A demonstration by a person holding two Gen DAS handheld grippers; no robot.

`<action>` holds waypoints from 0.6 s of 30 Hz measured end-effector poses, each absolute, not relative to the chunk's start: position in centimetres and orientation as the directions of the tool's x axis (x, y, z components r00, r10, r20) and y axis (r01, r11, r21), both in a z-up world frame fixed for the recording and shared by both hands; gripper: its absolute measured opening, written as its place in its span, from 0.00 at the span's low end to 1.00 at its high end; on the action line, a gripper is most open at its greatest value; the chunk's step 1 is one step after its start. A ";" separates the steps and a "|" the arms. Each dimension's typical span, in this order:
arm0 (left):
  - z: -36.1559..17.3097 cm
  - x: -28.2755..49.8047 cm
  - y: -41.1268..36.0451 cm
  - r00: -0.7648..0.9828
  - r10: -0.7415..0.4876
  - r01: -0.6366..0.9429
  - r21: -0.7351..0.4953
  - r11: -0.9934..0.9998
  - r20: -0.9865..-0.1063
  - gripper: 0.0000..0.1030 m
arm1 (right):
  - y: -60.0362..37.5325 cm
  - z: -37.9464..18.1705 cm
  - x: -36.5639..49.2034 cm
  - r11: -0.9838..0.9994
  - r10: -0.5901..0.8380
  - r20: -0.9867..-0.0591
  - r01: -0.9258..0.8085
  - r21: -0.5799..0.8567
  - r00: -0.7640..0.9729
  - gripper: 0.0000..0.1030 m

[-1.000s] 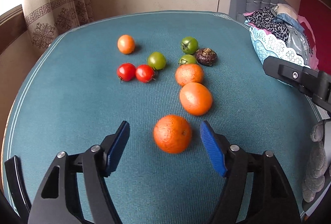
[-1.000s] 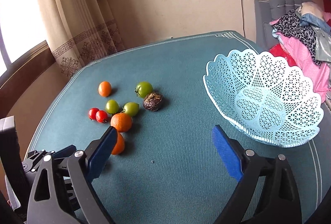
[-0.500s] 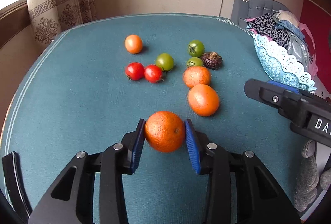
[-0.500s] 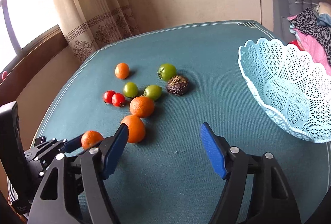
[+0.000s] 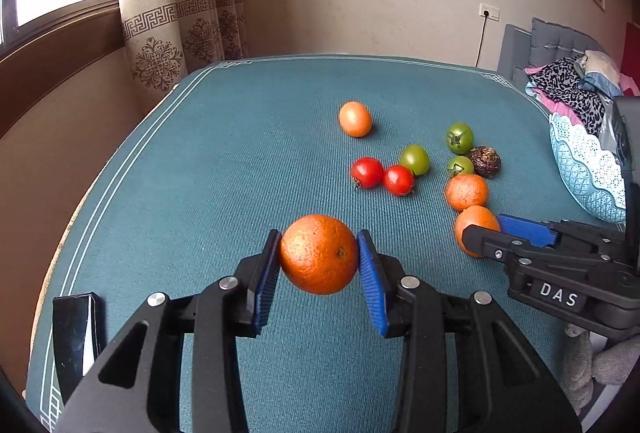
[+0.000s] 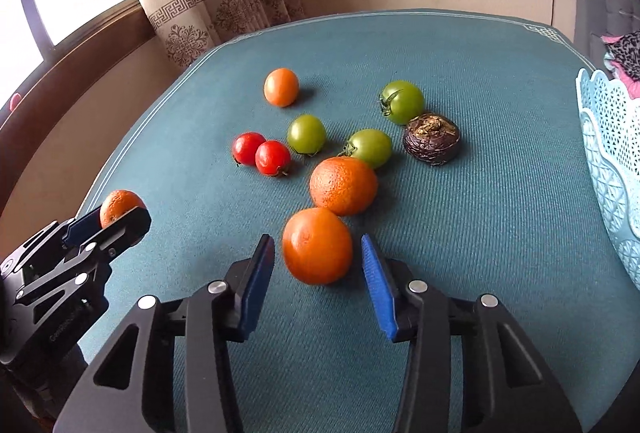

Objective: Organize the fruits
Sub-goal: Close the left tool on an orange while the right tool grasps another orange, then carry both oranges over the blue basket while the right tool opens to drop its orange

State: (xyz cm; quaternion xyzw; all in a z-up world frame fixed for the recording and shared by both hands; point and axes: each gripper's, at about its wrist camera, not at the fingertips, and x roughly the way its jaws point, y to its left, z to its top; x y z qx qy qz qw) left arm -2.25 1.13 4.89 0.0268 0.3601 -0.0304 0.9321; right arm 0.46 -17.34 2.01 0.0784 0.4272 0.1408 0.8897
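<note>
On the teal tabletop [image 6: 500,217], well short of the blue lattice basket [image 6: 608,169], a firm, rounded, slippery orange [image 6: 317,245] sits between the right gripper's [image 6: 318,265] closing pads, not yet pressed; its widest middle is best taken. Another orange [image 5: 319,254] is pinched by the left gripper [image 5: 319,261].

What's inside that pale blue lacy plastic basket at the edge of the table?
Little can be told. Only part of the pale blue lacy plastic basket shows, mostly its outer perforated wall. No fruit shows over the rim, but its bowl is hidden from both views.
</note>
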 end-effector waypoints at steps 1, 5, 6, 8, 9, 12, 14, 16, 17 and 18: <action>4.9 -2.3 1.2 0.738 -0.037 0.077 0.029 0.997 -0.673 0.38 | -17.2 1.8 0.7 0.948 0.319 -0.741 -0.183 0.262 0.592 0.42; 4.8 -2.1 1.1 0.734 -0.041 0.081 0.027 0.996 -0.678 0.38 | -16.8 1.2 1.3 0.948 0.319 -0.747 -0.183 0.262 0.583 0.36; 4.8 -2.1 1.0 0.735 -0.041 0.082 0.028 0.996 -0.677 0.38 | -16.6 1.2 1.2 0.949 0.315 -0.746 -0.185 0.254 0.587 0.36; 4.9 -2.1 1.0 0.736 -0.040 0.081 0.029 0.996 -0.676 0.38 | -16.6 1.3 1.0 0.950 0.311 -0.745 -0.187 0.248 0.591 0.36; 4.9 -2.1 0.9 0.737 -0.039 0.081 0.030 0.996 -0.675 0.38 | -16.6 1.3 0.8 0.949 0.314 -0.743 -0.187 0.253 0.591 0.36; 5.3 -2.2 0.8 0.741 -0.037 0.081 0.034 0.996 -0.670 0.38 | -17.0 1.5 0.1 0.943 0.332 -0.735 -0.187 0.275 0.592 0.36; 5.5 -2.3 0.6 0.745 -0.037 0.084 0.039 0.996 -0.665 0.38 | -17.5 1.8 -0.6 0.940 0.340 -0.725 -0.187 0.286 0.599 0.36; 5.7 -2.4 0.3 0.748 -0.036 0.087 0.044 0.995 -0.662 0.38 | -18.4 2.2 -1.2 0.937 0.345 -0.716 -0.183 0.297 0.606 0.36; 5.7 -2.4 0.1 0.749 -0.037 0.088 0.044 0.995 -0.662 0.38 | -18.7 2.3 -1.4 0.937 0.346 -0.712 -0.181 0.300 0.611 0.36; 5.8 -2.5 0.0 0.749 -0.040 0.090 0.043 0.995 -0.661 0.38 | -19.0 2.5 -1.7 0.936 0.347 -0.707 -0.180 0.302 0.616 0.36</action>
